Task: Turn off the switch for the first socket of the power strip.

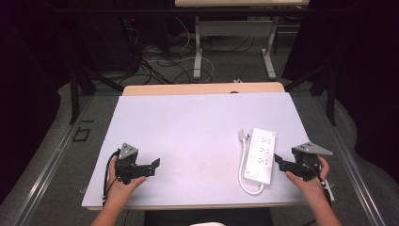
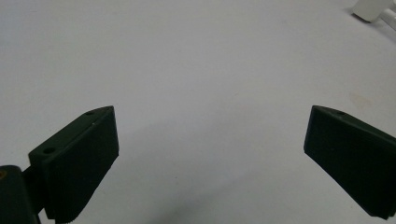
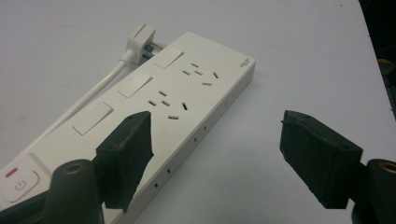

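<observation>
Bearing small grey logo, perhaps unreadable, white power strip (image 3: 154, 112), red-marked switch (image 3: 18, 183)

I see a white power strip (image 1: 261, 155) with a red light (image 3: 11, 172), black grippers (image 1: 151, 166), and a pale purple-white table top (image 1: 188, 132).

A white-topped table (image 1: 188, 136) bears a white power strip (image 1: 261, 154), its cord (image 1: 243, 170) looped alongside.

Lab (floor cables (image 1: 160, 63), rig frame (image 1: 75, 89))
</observation>
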Motion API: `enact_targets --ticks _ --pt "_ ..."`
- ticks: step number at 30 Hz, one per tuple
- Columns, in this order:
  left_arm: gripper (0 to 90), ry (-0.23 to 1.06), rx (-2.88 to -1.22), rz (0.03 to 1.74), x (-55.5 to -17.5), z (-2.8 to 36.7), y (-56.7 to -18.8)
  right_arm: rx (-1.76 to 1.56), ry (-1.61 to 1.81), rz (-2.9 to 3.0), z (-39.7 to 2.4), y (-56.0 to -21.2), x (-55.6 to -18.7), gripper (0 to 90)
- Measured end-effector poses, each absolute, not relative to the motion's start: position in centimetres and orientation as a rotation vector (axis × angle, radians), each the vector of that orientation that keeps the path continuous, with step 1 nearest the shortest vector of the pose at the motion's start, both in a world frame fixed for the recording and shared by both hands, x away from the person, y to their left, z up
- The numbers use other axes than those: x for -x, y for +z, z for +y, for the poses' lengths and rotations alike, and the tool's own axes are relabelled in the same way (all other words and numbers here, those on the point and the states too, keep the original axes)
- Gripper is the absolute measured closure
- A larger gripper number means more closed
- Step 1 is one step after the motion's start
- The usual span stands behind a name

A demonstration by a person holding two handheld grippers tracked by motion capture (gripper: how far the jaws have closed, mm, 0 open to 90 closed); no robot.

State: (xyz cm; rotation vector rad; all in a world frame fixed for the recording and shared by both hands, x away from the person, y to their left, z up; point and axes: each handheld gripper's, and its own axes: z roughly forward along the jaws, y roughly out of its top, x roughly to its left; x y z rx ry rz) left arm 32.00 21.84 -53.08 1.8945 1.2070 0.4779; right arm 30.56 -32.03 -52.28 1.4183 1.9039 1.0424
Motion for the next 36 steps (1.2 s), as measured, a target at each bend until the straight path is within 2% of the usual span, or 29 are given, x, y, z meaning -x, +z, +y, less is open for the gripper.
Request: enact_targets --ticks 15,36 --pt "4.0 0.506 -1.880 1.215 -31.8 21.9 -53.0 -1.403 1.067 2.013 -29.9 -51.1 -30.5 36.4" --pt "5.8 0.519 -1.881 1.230 -31.7 21.9 -53.2 -1.300 0.965 2.184 -28.5 -49.8 -30.4 40.2"
